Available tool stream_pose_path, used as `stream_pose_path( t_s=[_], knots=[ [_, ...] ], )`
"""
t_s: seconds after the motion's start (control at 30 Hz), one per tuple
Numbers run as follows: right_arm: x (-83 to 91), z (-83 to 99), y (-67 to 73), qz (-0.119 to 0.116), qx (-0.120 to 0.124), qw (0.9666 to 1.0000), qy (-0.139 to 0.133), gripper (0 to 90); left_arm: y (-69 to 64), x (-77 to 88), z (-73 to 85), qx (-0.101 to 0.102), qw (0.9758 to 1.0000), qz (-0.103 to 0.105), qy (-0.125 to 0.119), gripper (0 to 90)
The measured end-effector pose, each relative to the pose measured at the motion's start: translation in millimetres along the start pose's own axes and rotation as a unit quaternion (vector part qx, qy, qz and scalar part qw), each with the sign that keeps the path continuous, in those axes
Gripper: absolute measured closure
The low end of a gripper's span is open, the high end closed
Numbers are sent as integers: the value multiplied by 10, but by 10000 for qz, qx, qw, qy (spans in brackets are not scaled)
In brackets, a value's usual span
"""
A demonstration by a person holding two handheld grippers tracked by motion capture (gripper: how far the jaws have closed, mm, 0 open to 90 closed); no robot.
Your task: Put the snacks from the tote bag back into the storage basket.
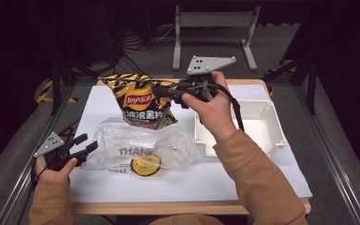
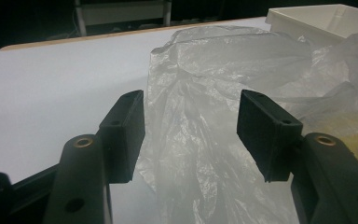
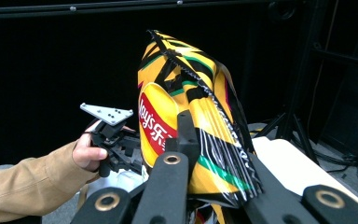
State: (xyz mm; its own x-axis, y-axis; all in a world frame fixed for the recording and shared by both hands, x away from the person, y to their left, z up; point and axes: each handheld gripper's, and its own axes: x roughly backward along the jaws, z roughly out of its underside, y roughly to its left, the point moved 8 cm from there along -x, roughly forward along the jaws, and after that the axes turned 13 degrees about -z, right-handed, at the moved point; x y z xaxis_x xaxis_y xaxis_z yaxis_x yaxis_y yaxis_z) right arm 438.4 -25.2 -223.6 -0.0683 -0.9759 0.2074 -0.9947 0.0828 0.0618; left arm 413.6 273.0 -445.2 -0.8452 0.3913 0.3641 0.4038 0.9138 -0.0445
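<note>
The right claw (image 1: 165, 92) is clamped on the chip bag (image 1: 140, 101), pinching its side and holding it in the air just above the plastic bag (image 1: 136, 150), with the tray (image 1: 267, 140) behind the wrist. The chip bag looks light, puffed with air, its foil slick and its contents brittle, so a grip on the crimped seam seems safer than squeezing the belly. The left claw (image 2: 191, 130) stands spread with nothing pinched, the plastic bag's limp, thin film lying between and ahead of its jaws; a gathered fold there would probably hold best.
</note>
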Motion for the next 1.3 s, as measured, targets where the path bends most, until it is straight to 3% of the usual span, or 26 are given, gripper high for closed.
stream_pose_path(
  t_s=[0.57, 1.3],
  knots=[
    [480, 9, -98, 384, -42, 9992, 135, 891, 3, 40, -18, -52, 10000, -3, -54, 419],
    [1235, 131, -313, 1008, -387, 9940, 198, 891, 42, 59, -4, 22, 10000, -62, -47, 422]
  ],
)
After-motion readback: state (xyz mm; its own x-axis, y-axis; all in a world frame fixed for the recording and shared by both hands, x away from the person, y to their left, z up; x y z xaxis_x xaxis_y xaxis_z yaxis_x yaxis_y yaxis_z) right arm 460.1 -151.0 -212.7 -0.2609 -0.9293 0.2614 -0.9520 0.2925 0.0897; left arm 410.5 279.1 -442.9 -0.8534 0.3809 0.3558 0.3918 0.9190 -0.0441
